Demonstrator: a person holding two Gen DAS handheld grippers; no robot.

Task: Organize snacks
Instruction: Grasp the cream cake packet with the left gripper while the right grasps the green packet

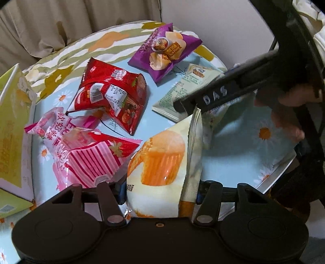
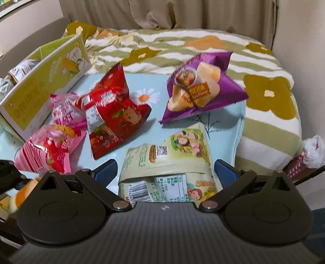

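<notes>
My left gripper (image 1: 160, 193) is shut on a cream cake packet (image 1: 162, 162) printed with an orange cake, held just above the table. My right gripper (image 2: 165, 172) is open, its blue pads (image 2: 106, 169) on either side of two pale green snack packets (image 2: 172, 160) lying on the table; its arm shows in the left wrist view (image 1: 215, 95). A red packet (image 1: 113, 95) (image 2: 113, 119), a purple packet (image 1: 164, 50) (image 2: 201, 87) and pink strawberry packets (image 1: 85, 154) (image 2: 50, 146) lie on the blue daisy cloth (image 1: 254, 146).
A yellow-green cardboard box (image 2: 40, 89) stands open at the left with packets inside; it also shows in the left wrist view (image 1: 12, 126). A striped flower blanket (image 2: 264, 97) lies behind and right of the table. A curtain (image 2: 162, 14) hangs at the back.
</notes>
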